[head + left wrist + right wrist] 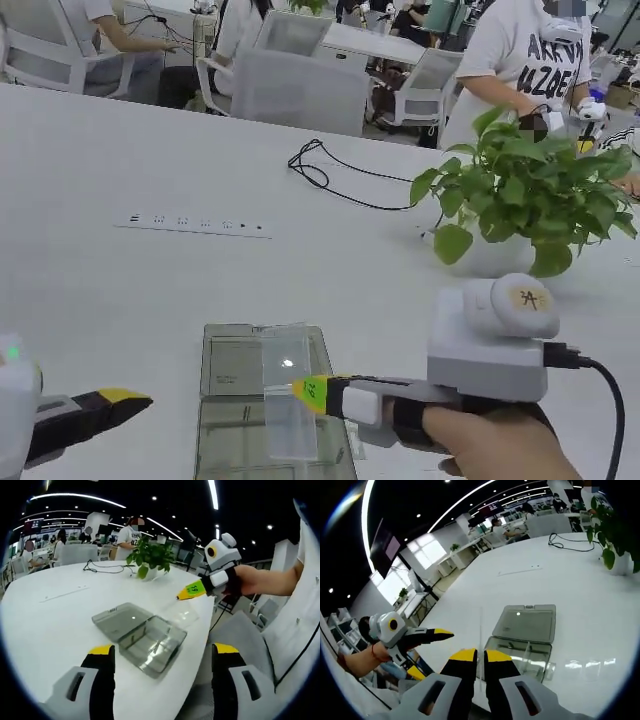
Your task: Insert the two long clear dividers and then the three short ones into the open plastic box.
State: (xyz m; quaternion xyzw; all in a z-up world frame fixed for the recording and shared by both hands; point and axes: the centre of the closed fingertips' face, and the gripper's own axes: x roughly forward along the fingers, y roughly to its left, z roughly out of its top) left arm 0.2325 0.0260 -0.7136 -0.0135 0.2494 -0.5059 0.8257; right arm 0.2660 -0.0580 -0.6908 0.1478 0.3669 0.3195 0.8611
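White workbench (200,150), right claw (481,656) tight on clear divider (285,432) above box (228,430), left claw (163,649) agape

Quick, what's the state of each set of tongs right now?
Left tongs: open, empty.
Right tongs: closed on a clear divider.

Right gripper (303,391): black jaws, yellow tips (green "19" sticker (194,587)), black cable (603,392).
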